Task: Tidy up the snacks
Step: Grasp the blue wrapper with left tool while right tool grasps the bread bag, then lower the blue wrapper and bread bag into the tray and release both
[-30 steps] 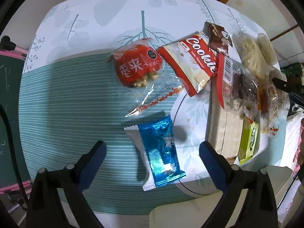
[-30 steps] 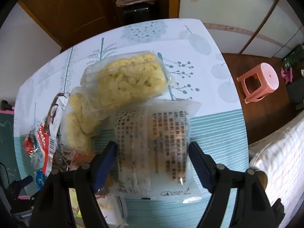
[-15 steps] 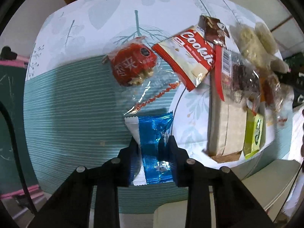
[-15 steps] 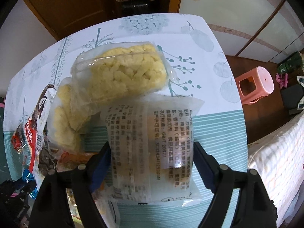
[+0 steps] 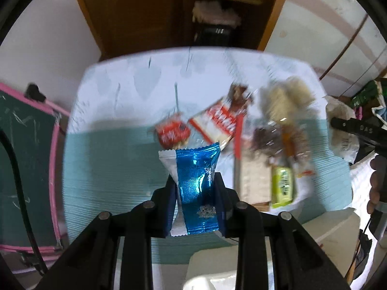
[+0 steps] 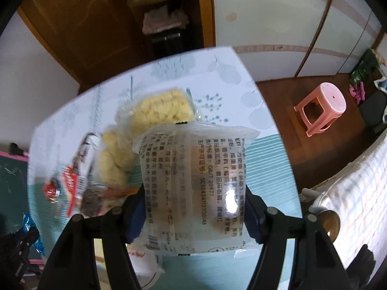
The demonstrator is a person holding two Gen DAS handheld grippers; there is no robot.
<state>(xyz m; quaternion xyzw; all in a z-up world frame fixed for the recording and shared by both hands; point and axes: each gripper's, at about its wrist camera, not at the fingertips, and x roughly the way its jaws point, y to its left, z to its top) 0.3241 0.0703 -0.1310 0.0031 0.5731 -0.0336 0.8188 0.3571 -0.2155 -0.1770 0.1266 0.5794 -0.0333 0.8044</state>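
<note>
My left gripper (image 5: 196, 186) is shut on a blue foil snack packet (image 5: 197, 159) and holds it upright above the teal-striped table (image 5: 108, 169). On the table beyond it lie a red round snack (image 5: 172, 134), a red-and-white cookie pack (image 5: 215, 123) and a small brown packet (image 5: 238, 96). The jaws of my right gripper (image 6: 193, 198) are closing on a clear packet with black print (image 6: 193, 164). Their pads press its two sides and it hangs clear of the table. Behind it lie two bags of yellow puffs (image 6: 162, 108).
A tan box (image 5: 251, 176), a green packet (image 5: 283, 186) and several clear-wrapped snacks (image 5: 283, 140) lie at the table's right. A pink stool (image 6: 321, 106) stands on the floor to the right. A pink-framed board (image 5: 29, 133) stands on the left, a wooden cabinet behind.
My left gripper shut on the blue packet and lifted it off the table. My right gripper narrowed onto the clear printed packet and rose with it; the table has dropped away in both views.
</note>
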